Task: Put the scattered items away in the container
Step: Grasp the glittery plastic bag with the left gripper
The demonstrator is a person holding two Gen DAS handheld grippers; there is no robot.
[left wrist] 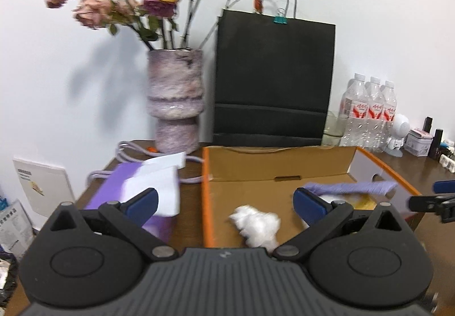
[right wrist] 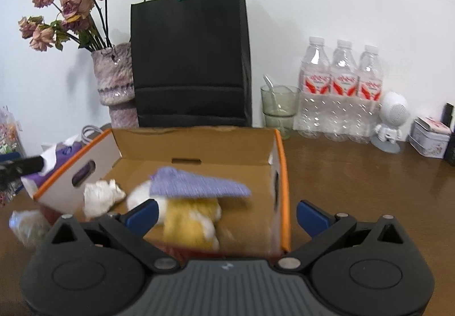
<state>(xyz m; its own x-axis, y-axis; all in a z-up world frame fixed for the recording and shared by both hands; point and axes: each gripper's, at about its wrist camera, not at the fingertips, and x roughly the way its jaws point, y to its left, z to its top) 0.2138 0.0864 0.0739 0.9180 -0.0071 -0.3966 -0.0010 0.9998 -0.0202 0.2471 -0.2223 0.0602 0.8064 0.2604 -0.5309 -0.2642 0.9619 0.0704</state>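
Left wrist view shows the left gripper (left wrist: 224,206) with its blue pads spread wide and nothing between them, hovering above the near-left corner of the cardboard box (left wrist: 278,163). The box's orange left rim runs from 12 to 6 o'clock just right of the left pad. A crumpled white wad (left wrist: 256,226) lies on the box floor between the pads. At 3 o'clock a purple cloth (left wrist: 351,188) lies inside the box. At 9 o'clock, outside the rim, a purple tissue box (left wrist: 133,188) sits just beside the wall, leaving a narrow strip of brown table (left wrist: 190,219) between them.

Right wrist view shows the right gripper (right wrist: 226,215) likewise spread wide and empty, above the near edge of the box. The purple cloth (right wrist: 199,183) lies over a yellow and white plush toy (right wrist: 190,219) at 12 o'clock, inside the box, with the white wad at 10 o'clock beside the left wall. The orange right rim passes between the two pads; beyond it, from 1 to 3 o'clock, the table is open. A clear crumpled wrapper (right wrist: 27,226) lies on the table outside the box at 9 o'clock. Along the far edge stand a vase (right wrist: 113,80), a black paper bag (right wrist: 190,60) and water bottles (right wrist: 341,94), well apart from the grippers.
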